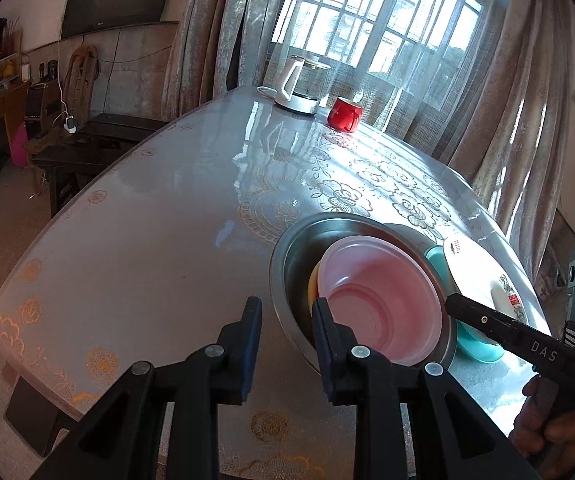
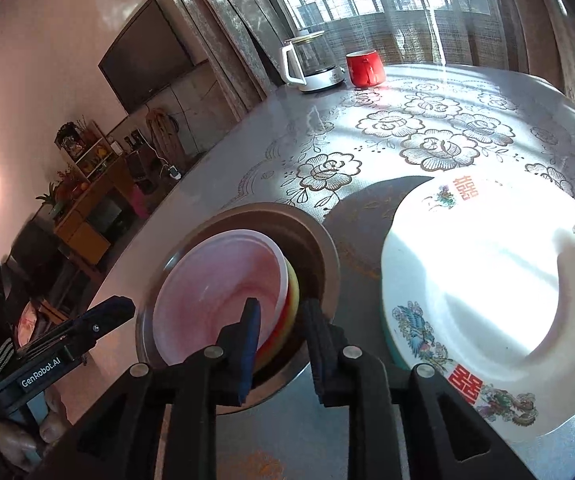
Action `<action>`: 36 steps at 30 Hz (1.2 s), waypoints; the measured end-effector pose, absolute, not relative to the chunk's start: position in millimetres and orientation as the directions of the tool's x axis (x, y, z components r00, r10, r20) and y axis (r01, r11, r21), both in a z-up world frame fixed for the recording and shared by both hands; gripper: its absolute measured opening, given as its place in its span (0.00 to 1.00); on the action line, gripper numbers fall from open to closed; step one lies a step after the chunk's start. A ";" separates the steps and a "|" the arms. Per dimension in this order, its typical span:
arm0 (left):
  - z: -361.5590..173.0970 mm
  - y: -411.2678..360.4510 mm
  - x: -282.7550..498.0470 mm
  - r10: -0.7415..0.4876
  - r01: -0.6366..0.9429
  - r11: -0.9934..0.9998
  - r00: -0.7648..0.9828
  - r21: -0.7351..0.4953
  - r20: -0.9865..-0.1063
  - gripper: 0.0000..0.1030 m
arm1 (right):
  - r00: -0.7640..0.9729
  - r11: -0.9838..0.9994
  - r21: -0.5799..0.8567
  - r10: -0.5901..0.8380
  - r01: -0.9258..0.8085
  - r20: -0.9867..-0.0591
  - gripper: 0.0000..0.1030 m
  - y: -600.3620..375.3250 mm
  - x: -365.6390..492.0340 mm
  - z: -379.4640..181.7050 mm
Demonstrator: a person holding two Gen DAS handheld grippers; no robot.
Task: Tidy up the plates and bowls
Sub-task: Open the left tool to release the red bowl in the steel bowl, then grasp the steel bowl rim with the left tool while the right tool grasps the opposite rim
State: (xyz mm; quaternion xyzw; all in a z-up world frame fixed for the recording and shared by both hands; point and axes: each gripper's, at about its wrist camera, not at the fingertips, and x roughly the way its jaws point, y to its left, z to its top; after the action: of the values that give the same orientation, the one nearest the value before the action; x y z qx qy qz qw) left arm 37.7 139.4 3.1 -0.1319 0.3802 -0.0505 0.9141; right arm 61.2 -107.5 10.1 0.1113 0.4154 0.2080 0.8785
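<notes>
In the left wrist view, the teal dish [image 1: 483, 346] is being hidden for the most part by the white plate [image 1: 475, 276] lying over it and by the right gripper [image 1: 453, 304], whose tip alone is being seen, so its fingers cannot be judged here. The plate's far edge is being washed out by sunlight. A steel basin [image 1: 287, 256] is standing on the table [image 1: 147, 248], and a pink bowl [image 1: 383, 300] is being carried inside it, tilted, with a yellow and orange rim [image 1: 312, 286] peeking from beneath; how many bowls are stacked cannot be told. The left gripper [image 1: 285, 344] is being held with its fingers [image 1: 253, 344] released, the basin's near rim lying between them, unpressed. A kettle [image 1: 297, 88] and a red mug [image 1: 345, 114] are standing far back.

In the right wrist view, the white plate [image 2: 487, 300], painted with birds and red characters, is being cut off at the right edge; a teal sliver [image 2: 390, 350] is showing under it. The pink bowl [image 2: 215, 292] is leaning in the steel basin [image 2: 319, 240] over coloured rims [image 2: 291, 300]. The right gripper [image 2: 281, 344] is being held with its fingers [image 2: 249, 344] parted around the nested rims and the basin's edge, without any visible press. The left gripper [image 2: 125, 306] is being seen only from the side.
</notes>
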 end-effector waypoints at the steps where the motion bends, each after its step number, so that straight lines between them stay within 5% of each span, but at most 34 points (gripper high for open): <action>1: 2.2 143.8 35.1 -0.192 -0.014 0.958 0.709 -0.286 -0.678 0.26 | 0.568 0.887 0.374 0.461 -0.270 -0.682 0.26 -109.2 60.5 10.3; 11: -11.2 162.7 32.1 -0.276 -0.028 0.915 0.683 -0.402 -0.676 0.27 | 0.542 0.887 0.393 0.461 -0.244 -0.703 0.27 -117.6 57.2 -6.0; 32: -25.7 138.6 60.9 -0.266 0.044 0.945 0.673 -0.323 -0.690 0.25 | 0.488 0.860 0.434 0.510 -0.269 -0.708 0.27 -111.7 65.3 -15.0; 36: -28.0 142.4 62.8 -0.275 0.035 0.938 0.680 -0.344 -0.680 0.25 | 0.502 0.865 0.432 0.501 -0.256 -0.705 0.37 -113.0 63.5 -16.4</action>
State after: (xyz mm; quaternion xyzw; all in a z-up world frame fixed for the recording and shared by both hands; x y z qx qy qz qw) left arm 62.8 142.4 -28.0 -0.1534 0.3911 -0.0855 0.9034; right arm 63.5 -113.0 -16.4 0.1367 0.4472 0.2210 0.8559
